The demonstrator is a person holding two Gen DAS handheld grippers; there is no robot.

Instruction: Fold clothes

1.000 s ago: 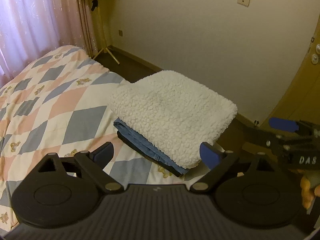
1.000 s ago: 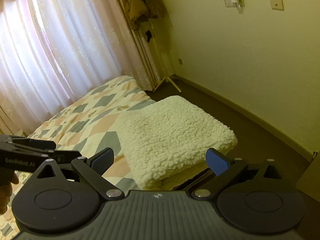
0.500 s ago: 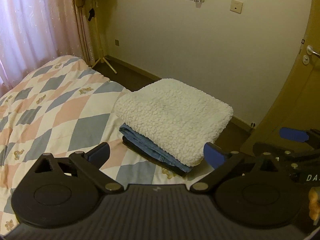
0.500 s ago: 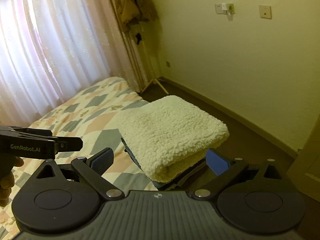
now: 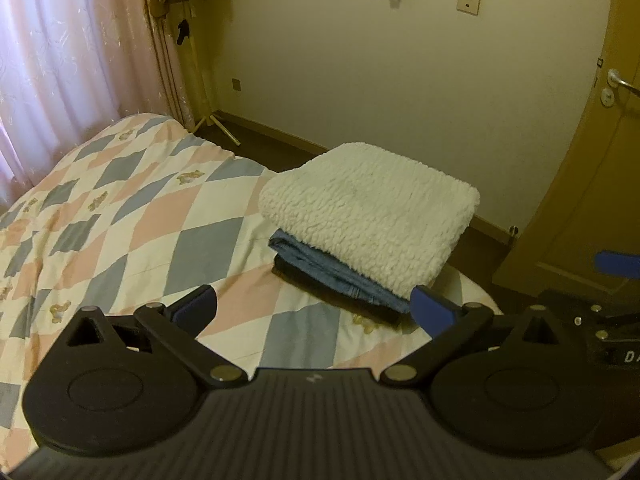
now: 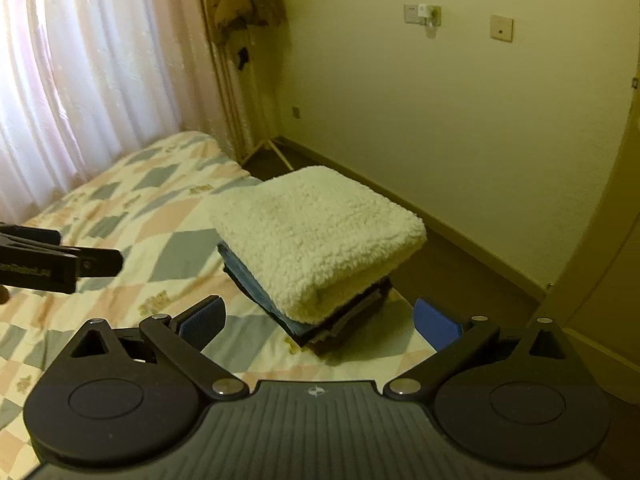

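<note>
- A folded white fleece (image 5: 372, 216) tops a stack at the bed's corner; folded blue jeans (image 5: 332, 270) lie under it, a dark garment (image 6: 348, 330) at the bottom
- The checked quilt (image 5: 120, 216) carries the stack
- Left gripper (image 5: 314, 312) released, empty, near the stack; right gripper (image 6: 318, 320) likewise spread, empty

Both wrist views toward shared clothes stack (image 5: 368, 224)

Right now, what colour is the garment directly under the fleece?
Blue denim, sitting beneath the cream fleece; the left wrist view shows it best.
</note>
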